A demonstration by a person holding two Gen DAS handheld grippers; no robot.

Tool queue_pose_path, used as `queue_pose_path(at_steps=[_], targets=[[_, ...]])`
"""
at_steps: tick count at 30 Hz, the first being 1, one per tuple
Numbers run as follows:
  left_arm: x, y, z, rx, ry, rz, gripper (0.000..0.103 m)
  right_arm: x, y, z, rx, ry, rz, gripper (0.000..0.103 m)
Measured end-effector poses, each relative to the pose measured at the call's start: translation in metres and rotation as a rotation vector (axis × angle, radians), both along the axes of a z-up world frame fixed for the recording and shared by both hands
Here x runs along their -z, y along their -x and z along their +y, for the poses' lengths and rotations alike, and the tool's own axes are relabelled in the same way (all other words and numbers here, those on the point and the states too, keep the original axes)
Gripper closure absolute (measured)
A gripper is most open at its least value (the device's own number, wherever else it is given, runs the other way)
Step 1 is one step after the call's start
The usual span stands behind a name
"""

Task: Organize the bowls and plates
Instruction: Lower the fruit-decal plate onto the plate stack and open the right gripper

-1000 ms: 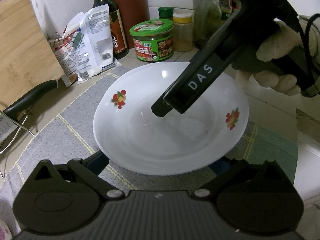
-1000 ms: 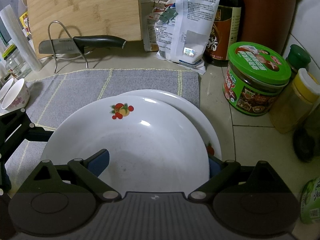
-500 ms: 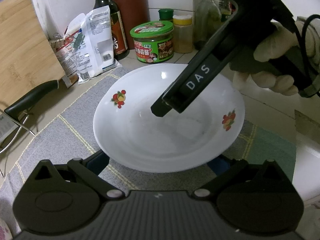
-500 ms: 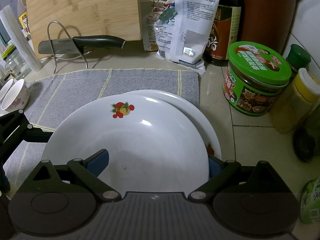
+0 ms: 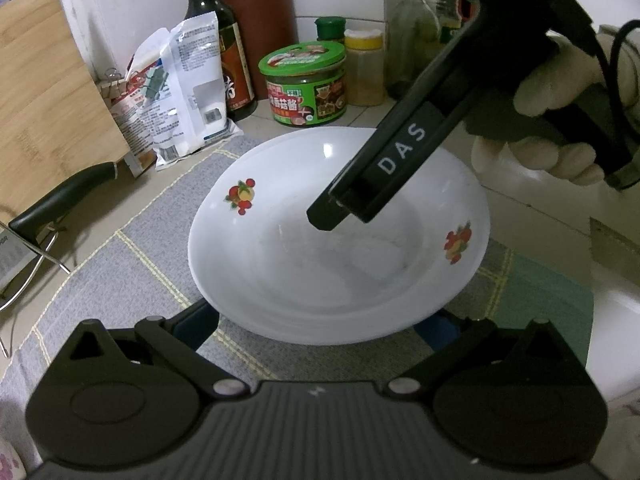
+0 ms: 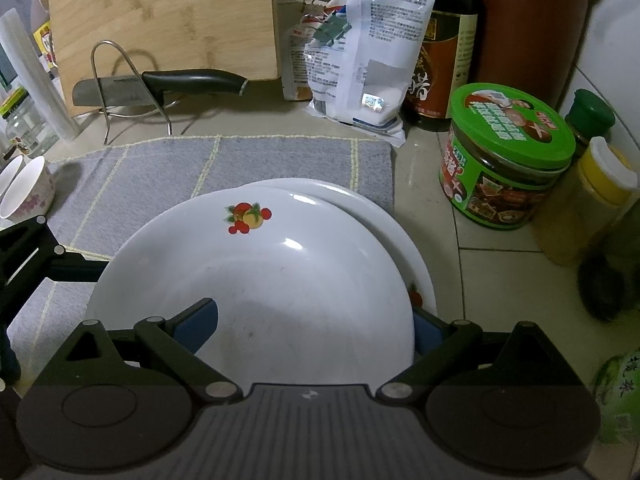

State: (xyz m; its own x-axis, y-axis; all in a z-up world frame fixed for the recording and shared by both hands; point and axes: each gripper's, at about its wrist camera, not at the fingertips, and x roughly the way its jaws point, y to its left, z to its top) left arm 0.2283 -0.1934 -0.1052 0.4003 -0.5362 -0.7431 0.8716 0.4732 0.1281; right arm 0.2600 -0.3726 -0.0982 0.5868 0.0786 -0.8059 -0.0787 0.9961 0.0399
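Note:
A white deep plate with fruit prints (image 5: 320, 264) (image 6: 256, 280) rests slightly tilted on a second white plate (image 6: 384, 220) on the grey mat (image 6: 168, 176). My right gripper (image 6: 316, 328) is open, one finger above the top plate's inside and the other under its rim; it shows from the side in the left wrist view (image 5: 340, 208). My left gripper (image 5: 320, 328) is open, with the plate's near rim between its blue pads (image 5: 196, 320). Two small floral bowls (image 6: 24, 192) stand at the mat's left edge.
A green-lidded jar (image 6: 508, 160), yellow-capped spice jar (image 6: 588, 200), soy sauce bottle (image 6: 444, 40) and white packet (image 6: 368, 60) stand at the back right. A knife on a wire stand (image 6: 160, 84) and a wooden cutting board (image 6: 160, 16) are at the back left.
The top plate has shifted slightly toward the left gripper and lower over the second plate. Both grippers have barely moved.

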Motion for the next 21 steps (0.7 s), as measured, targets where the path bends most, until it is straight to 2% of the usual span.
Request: queue_pose_path(at_steps=[21], targets=[[-0.0037,0.0031,0.0056,-0.003,0.015,-0.011,0.001,-0.0074,0.0083,-0.0033,0.028,0.031,-0.02,0.0]])
